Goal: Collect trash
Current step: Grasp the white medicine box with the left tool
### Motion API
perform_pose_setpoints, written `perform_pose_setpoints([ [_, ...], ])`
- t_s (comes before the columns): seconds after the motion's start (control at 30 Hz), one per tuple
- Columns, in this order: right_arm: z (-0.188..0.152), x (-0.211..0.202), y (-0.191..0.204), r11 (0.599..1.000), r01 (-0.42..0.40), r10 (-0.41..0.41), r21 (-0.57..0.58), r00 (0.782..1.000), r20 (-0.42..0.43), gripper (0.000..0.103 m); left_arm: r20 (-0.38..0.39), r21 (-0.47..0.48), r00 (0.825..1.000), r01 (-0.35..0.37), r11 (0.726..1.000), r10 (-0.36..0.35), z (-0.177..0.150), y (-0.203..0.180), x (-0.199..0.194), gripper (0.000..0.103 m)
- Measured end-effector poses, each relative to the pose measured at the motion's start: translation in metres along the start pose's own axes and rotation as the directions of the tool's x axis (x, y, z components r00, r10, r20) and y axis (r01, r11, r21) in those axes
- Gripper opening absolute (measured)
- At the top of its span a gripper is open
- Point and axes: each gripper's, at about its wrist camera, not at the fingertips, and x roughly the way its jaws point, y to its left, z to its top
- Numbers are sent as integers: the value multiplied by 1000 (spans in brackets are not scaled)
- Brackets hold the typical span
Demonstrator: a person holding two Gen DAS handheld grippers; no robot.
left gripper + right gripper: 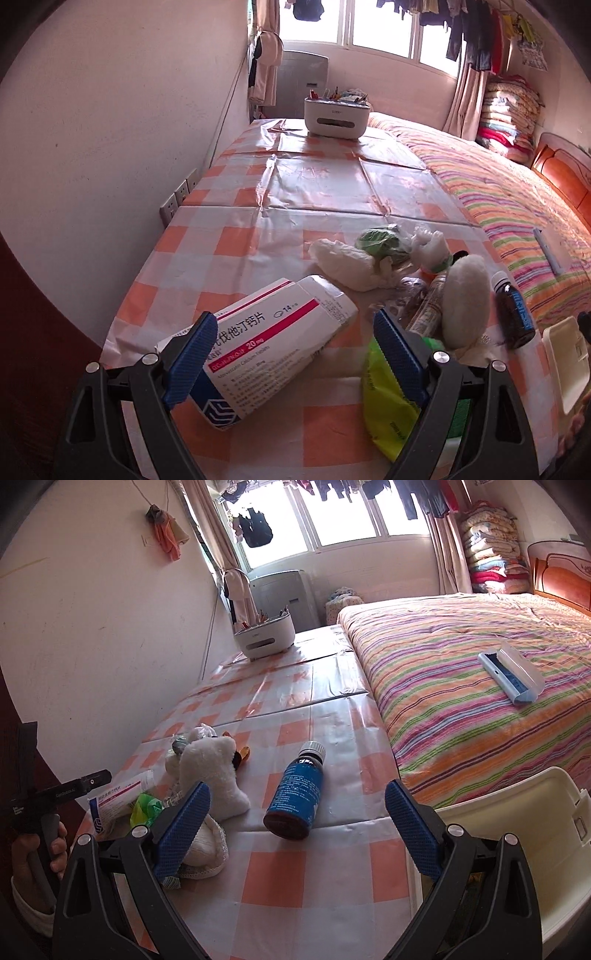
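My left gripper point(295, 347) is open, its jaws either side of a white and pink medicine box point(273, 350) lying on the checked tablecloth point(258, 236); the left pad touches or overlaps the box. A yellow-green packet point(388, 402) lies by the right finger. My right gripper point(297, 825) is open, just in front of a brown bottle with a blue label point(295, 797), which lies on its side; it also shows in the left wrist view point(513, 314). A white plush toy point(218, 771) and crumpled plastic bags point(354, 262) lie between them.
A cream bin point(517, 830) stands at the table's right edge; it also shows in the left wrist view point(565, 362). A white organiser box point(336, 116) sits at the far end. A striped bed point(461, 686) with a blue lint brush point(511, 675) is on the right. The wall is on the left.
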Motion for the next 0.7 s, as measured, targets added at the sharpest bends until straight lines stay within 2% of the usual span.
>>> perform_pose_setpoints([
  [0.07, -2, 3, 2, 1000, -2, 2, -2, 1000, -11, 94, -46, 82, 999, 17, 996, -13, -1, 9, 7, 84],
  [0.13, -3, 7, 4, 1000, -6, 6, -2, 1000, -26, 94, -59, 149, 998, 10, 989, -1, -3, 17, 12, 84],
  [0.23, -3, 10, 7, 1000, -15, 15, -5, 999, -33, 94, -95, 226, 995, 58, 972, -38, -3, 23, 19, 84],
  [0.3, -3, 11, 10, 1000, -17, 16, -16, 999, -34, 94, -149, 265, 986, 112, 958, -74, -3, 22, 26, 84],
  [0.37, -4, 12, 14, 999, -16, 15, -31, 999, -39, 94, -168, 315, 981, 147, 938, -97, -4, 18, 30, 84],
  [0.5, -6, 17, 16, 999, -9, 6, -43, 998, -56, 94, -215, 353, 973, 153, 923, -80, -2, 12, 45, 84],
  [0.6, -6, 22, 16, 999, -1, -2, -47, 998, -70, 94, -239, 370, 971, 116, 922, -26, -6, 12, 60, 84],
  [0.7, -5, 31, 20, 997, 7, -14, -71, 995, -100, 94, -292, 391, 956, 111, 914, 9, -14, 9, 76, 84],
])
